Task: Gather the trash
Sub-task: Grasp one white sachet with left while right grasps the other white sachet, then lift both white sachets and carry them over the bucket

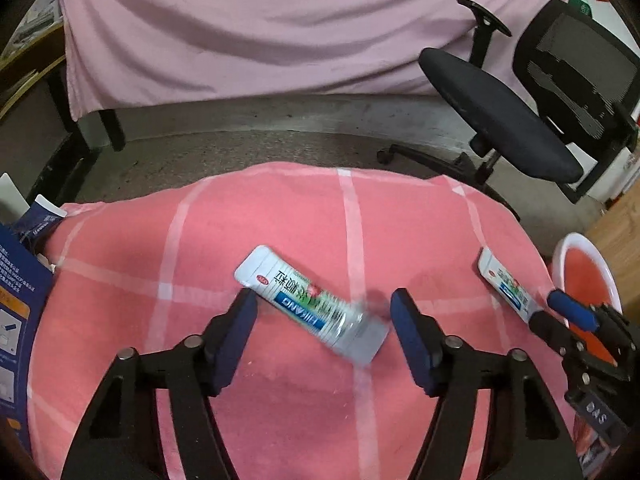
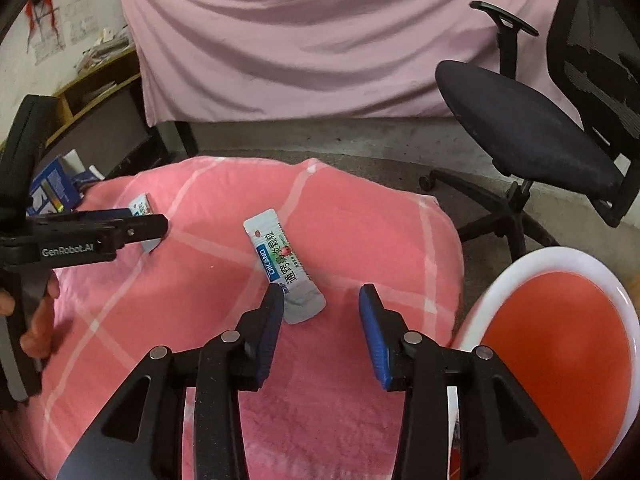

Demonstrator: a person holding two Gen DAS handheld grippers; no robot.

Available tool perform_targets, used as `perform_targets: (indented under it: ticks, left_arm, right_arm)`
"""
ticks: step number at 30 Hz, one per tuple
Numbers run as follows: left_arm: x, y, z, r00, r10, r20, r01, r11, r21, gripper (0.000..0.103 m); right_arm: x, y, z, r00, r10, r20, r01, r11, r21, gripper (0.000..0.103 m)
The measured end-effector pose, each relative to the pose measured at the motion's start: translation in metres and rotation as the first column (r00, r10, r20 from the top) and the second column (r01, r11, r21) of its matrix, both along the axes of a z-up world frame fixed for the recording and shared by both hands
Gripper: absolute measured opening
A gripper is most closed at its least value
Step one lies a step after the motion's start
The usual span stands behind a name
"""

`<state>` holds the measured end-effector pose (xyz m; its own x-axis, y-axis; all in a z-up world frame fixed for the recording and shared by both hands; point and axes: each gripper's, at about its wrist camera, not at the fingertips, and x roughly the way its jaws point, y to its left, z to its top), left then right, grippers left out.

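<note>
Two white sachet wrappers lie on a pink checked cloth (image 1: 280,216). One sachet (image 1: 308,304) lies between the fingers of my open left gripper (image 1: 322,306), untouched; in the right wrist view it (image 2: 141,205) is partly hidden behind the left gripper (image 2: 132,226). The second sachet (image 2: 282,266) lies just ahead of my open right gripper (image 2: 320,304), its near end beside the left finger (image 2: 272,320). In the left wrist view that sachet (image 1: 506,284) sits at the right gripper's tip (image 1: 560,312).
A red bin with a white rim (image 2: 560,340) stands at the cloth's right edge; it also shows in the left wrist view (image 1: 588,276). A black office chair (image 2: 540,128) stands behind on the right. Blue boxes (image 1: 16,292) sit at the left edge. A pink curtain (image 1: 280,28) hangs behind.
</note>
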<state>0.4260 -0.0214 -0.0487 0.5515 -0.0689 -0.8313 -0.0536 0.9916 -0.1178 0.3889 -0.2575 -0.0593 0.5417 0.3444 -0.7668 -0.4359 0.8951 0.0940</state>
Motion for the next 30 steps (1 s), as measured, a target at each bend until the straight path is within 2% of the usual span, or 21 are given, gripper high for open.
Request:
perform_targets:
  ticks: [1,2,4,7,9,11,15,19,21,23,26,30]
  left_arm:
    - [0.002,-0.002,-0.001,1.000,0.013,-0.004,-0.013,1.000,0.024,0.047]
    - [0.004,-0.005,-0.002,1.000,0.017,-0.006,-0.017,0.999,0.041,0.044]
    - [0.003,-0.008,-0.004,1.000,0.000,0.001,0.000,0.997,0.071,0.030]
    - [-0.004,-0.011,-0.007,0.999,-0.043,0.004,0.043,0.995,0.087,0.019]
    - [-0.012,-0.008,-0.009,0.997,-0.072,0.004,0.071,0.994,0.077,0.018]
    - [-0.018,-0.006,-0.011,0.994,-0.104,0.009,0.104,0.992,0.065,0.018]
    - [-0.033,-0.003,-0.013,0.987,-0.157,0.026,0.156,0.986,0.060,0.018]
    - [-0.040,-0.006,-0.013,0.986,-0.164,0.023,0.162,0.985,0.062,0.018]
    - [-0.041,-0.007,-0.012,0.986,-0.163,0.023,0.161,0.985,0.063,0.018]
    - [-0.042,-0.006,-0.013,0.987,-0.159,0.027,0.157,0.985,0.067,0.017]
    - [-0.047,-0.009,-0.010,0.988,-0.150,0.033,0.147,0.987,0.072,0.017]
    - [-0.056,-0.009,-0.004,0.989,-0.130,0.069,0.125,0.990,0.071,0.017]
  right_arm:
    - [0.000,0.000,0.000,1.000,-0.002,0.000,0.002,1.000,0.004,0.038]
    - [0.000,0.000,0.001,1.000,-0.002,0.001,0.002,1.000,0.009,0.038]
    - [0.000,0.002,0.001,1.000,0.000,0.003,0.000,1.000,0.010,0.038]
    - [0.001,0.007,0.001,1.000,0.021,0.003,-0.021,1.000,0.002,0.038]
    - [0.001,0.010,0.001,0.999,0.034,0.006,-0.034,0.999,-0.004,0.040]
    - [0.003,0.016,0.001,0.998,0.054,0.009,-0.054,0.998,-0.017,0.047]
    - [0.012,0.030,-0.005,0.997,0.082,0.007,-0.081,0.993,-0.089,0.047]
    - [0.010,0.042,-0.010,0.995,0.096,0.023,-0.091,0.981,-0.171,0.047]
    - [0.007,0.045,-0.011,0.993,0.115,0.027,-0.108,0.976,-0.187,0.043]
    - [0.007,0.046,-0.013,0.991,0.130,0.019,-0.124,0.974,-0.188,0.024]
    - [0.005,0.044,-0.011,0.992,0.120,0.036,-0.111,0.976,-0.189,0.019]
    - [-0.006,0.036,-0.003,0.991,0.101,0.086,-0.087,0.985,-0.149,0.019]
